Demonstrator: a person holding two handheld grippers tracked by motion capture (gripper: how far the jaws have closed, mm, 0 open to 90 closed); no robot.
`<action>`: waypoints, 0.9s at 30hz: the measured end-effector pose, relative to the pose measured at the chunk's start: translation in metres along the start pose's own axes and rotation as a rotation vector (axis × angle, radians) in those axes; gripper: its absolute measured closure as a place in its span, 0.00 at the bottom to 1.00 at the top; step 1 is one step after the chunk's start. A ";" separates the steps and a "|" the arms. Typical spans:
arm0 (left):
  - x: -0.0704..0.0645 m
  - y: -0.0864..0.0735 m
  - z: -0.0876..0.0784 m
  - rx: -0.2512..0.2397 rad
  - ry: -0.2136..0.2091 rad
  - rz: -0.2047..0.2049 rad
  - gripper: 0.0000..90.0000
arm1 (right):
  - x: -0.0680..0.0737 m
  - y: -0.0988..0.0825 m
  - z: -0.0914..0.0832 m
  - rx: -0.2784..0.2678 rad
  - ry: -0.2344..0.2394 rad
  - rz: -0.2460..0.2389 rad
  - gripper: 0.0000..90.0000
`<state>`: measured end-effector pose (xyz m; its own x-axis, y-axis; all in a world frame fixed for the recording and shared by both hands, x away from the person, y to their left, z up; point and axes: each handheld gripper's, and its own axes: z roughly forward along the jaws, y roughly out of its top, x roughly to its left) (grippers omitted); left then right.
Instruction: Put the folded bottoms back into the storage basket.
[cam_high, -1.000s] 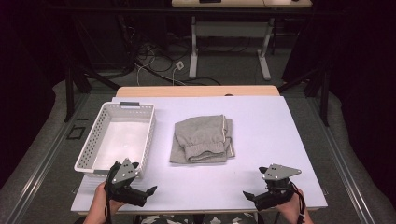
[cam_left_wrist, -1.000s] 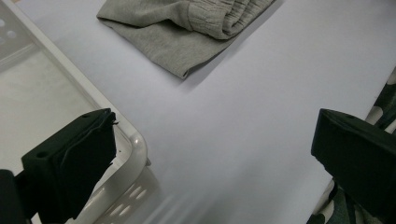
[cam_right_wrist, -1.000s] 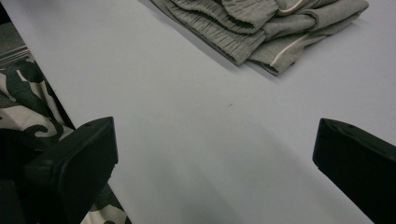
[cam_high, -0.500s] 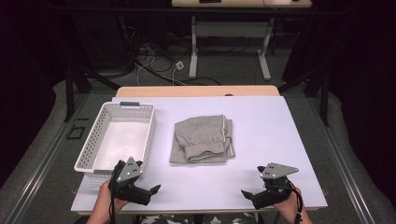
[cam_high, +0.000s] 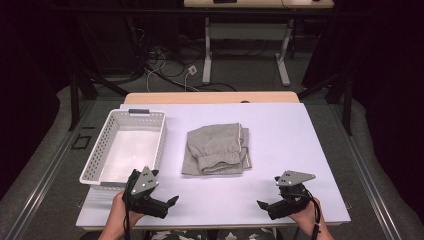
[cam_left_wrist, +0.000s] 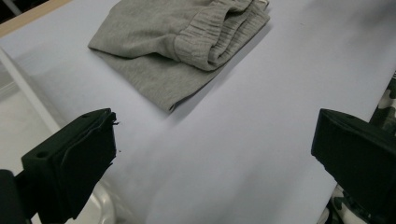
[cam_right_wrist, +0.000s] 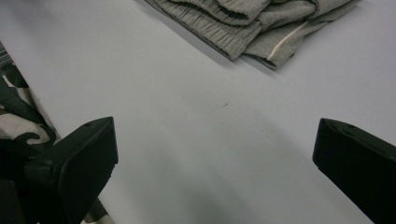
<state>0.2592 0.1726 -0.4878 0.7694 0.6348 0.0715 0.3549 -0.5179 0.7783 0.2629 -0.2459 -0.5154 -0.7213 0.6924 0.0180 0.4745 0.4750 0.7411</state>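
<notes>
1. Two claws are waiting at the near edge of the table (cam_high: 300, 130): my left claw (cam_high: 172, 201) and my right claw (cam_high: 261, 204), both gaping wide and gripping nothing.
2. Folded grey sweatpants (cam_high: 216, 149) are lying mid-table, well apart from both claws, just beside the white basket (cam_high: 95, 160) on the left.
3. I am judging the risk: pinching just the top layer would be pulling the fold apart as I lift.
4. Grabbing unevenly with the two claws would be letting one side sag and drag.
5. Swinging left carelessly, I would be knocking the basket's rim, since my left claw is sitting just beside its near corner.
</notes>
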 end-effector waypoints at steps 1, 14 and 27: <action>-0.001 0.001 0.002 -0.001 -0.001 0.002 0.00 | -0.001 0.001 0.001 -0.002 -0.003 0.007 0.00; -0.006 0.017 0.023 0.015 -0.025 0.012 0.00 | -0.006 0.016 0.009 -0.002 -0.004 0.024 0.00; -0.004 0.031 0.046 0.036 -0.040 0.004 0.00 | -0.012 0.031 0.023 0.012 -0.010 0.035 0.00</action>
<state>0.2912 0.1276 -0.4926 0.7913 0.6094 0.0487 0.3703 -0.5411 0.7550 0.2976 -0.2267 -0.5075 -0.6989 0.7142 0.0369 0.5057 0.4570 0.7317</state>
